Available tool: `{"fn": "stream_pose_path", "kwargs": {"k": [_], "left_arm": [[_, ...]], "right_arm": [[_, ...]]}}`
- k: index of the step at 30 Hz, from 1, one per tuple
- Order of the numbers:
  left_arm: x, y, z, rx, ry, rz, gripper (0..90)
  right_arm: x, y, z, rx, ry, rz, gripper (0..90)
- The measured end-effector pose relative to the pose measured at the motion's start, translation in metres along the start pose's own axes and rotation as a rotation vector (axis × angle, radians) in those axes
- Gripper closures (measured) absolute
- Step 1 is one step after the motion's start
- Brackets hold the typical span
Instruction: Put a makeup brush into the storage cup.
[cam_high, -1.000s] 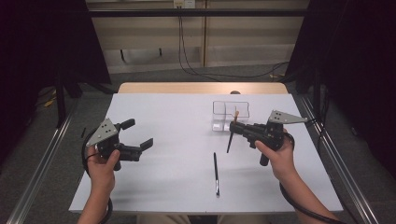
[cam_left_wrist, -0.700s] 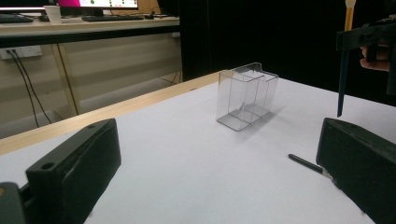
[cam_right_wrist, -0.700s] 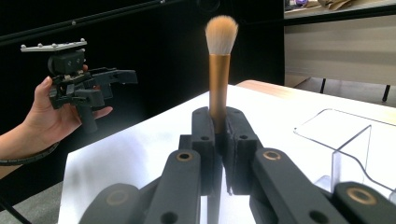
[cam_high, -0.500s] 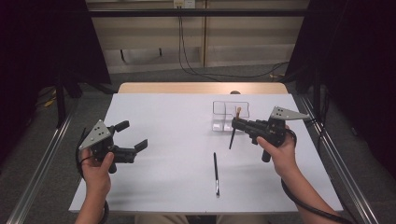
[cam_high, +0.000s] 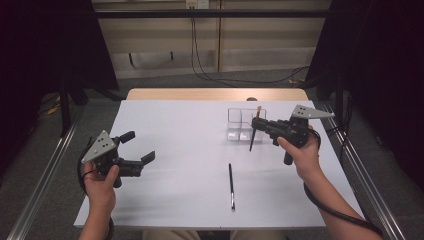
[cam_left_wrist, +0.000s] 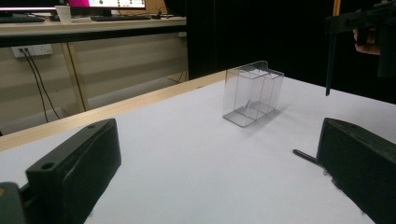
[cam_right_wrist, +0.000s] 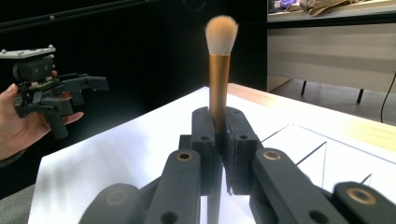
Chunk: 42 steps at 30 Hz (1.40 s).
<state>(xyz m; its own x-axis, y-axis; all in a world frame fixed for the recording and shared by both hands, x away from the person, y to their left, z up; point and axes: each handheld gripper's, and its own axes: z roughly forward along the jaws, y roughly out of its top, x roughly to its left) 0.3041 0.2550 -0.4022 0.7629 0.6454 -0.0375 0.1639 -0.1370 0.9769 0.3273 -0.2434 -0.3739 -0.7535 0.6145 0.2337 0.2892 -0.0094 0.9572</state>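
Note:
My right gripper (cam_high: 257, 123) is shut on a makeup brush (cam_high: 253, 136) and holds it upright above the table, just right of the clear box (cam_high: 239, 117). The right gripper view has the gold ferrule (cam_right_wrist: 218, 84) and pale bristles rising from between the pads (cam_right_wrist: 205, 135). The dark handle hangs below the jaws, off the table. A thin black pencil-like stick (cam_high: 231, 186) lies on the white table (cam_high: 180, 125) near the front. My left gripper (cam_high: 138, 148) is held at the left, open and holding nothing. In the left gripper view its jaws stand wide apart.
The clear box (cam_left_wrist: 252, 93) has several compartments and stands at the back right of the table. The stick's tip (cam_left_wrist: 303, 155) pokes out beside the left gripper's right-hand jaw. Metal rails run along both table sides, and cables hang at the back wall.
My right gripper has carried the brush up and back toward the clear box, and the brush now stands more upright. The left gripper has barely shifted.

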Motion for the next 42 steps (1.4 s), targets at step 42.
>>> {"fn": "stream_pose_path", "kwargs": {"k": [42], "left_arm": [[-0.002,0.001,0.001,0.002,0.0,0.007,0.0]], "right_arm": [[-0.047,0.04,0.001,-0.04,-0.211,-0.047,83.9]]}}
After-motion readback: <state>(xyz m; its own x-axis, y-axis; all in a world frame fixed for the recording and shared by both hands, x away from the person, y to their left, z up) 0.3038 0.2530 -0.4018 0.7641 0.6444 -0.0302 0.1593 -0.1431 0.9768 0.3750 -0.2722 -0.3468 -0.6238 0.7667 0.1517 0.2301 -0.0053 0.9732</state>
